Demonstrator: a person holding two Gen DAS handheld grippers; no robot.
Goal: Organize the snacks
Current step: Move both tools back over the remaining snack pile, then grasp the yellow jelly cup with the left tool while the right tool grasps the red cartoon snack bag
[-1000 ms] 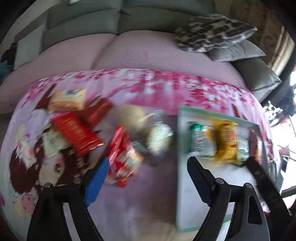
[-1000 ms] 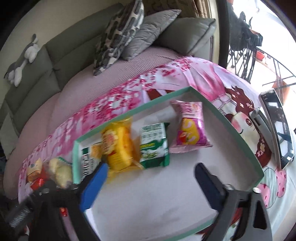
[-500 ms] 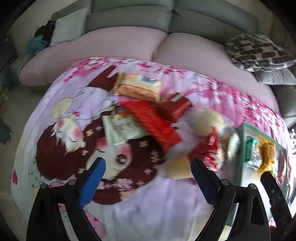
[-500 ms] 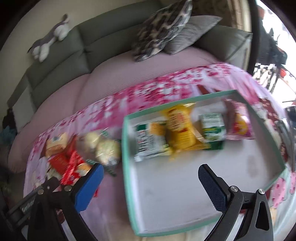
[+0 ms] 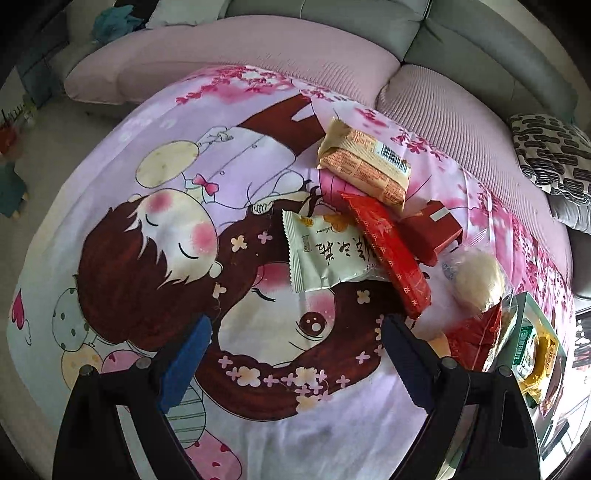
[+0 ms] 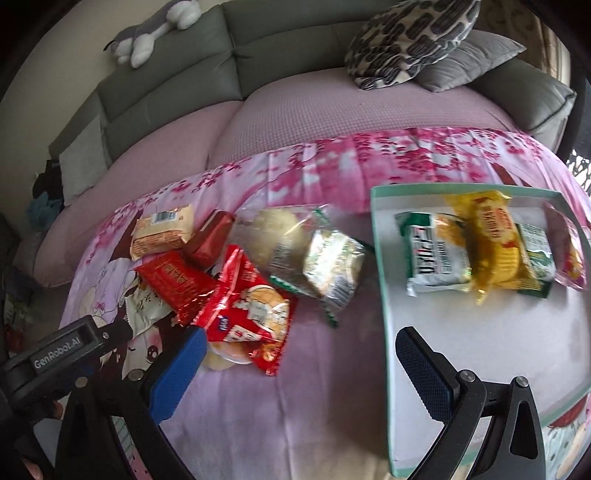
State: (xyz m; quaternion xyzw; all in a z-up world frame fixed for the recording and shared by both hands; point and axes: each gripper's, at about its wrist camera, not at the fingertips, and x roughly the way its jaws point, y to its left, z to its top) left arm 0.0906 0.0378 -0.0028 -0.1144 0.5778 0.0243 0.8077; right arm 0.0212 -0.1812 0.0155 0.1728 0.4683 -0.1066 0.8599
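A pile of loose snacks lies on the pink cartoon-print cloth point(image 5: 155, 229). It includes a pale green packet point(image 5: 325, 251), a long red packet point(image 5: 388, 254), a tan packet point(image 5: 365, 162), a dark red box point(image 5: 432, 229) and a wrapped bun point(image 5: 476, 280). My left gripper point(image 5: 295, 332) hangs open over bare cloth, just short of the pale packet. My right gripper point(image 6: 299, 343) is open too, above the cloth between a red cracker bag point(image 6: 247, 310) and the green-rimmed tray point(image 6: 480, 350). In the tray lie a green-white packet point(image 6: 436, 254), a yellow one point(image 6: 491, 240) and a pink one point(image 6: 569, 254).
A grey-green sofa point(image 6: 258, 48) with a pink seat cover runs behind the cloth. Patterned and grey cushions point(image 6: 413, 40) sit at the back right, with a plush toy point(image 6: 147, 33) on the backrest. The left gripper's black housing point(image 6: 55, 354) shows at the lower left of the right wrist view.
Both views have swung left from the tray toward the loose snack pile, and the tray now sits at the right edge. Both grippers stay open and hold nothing.
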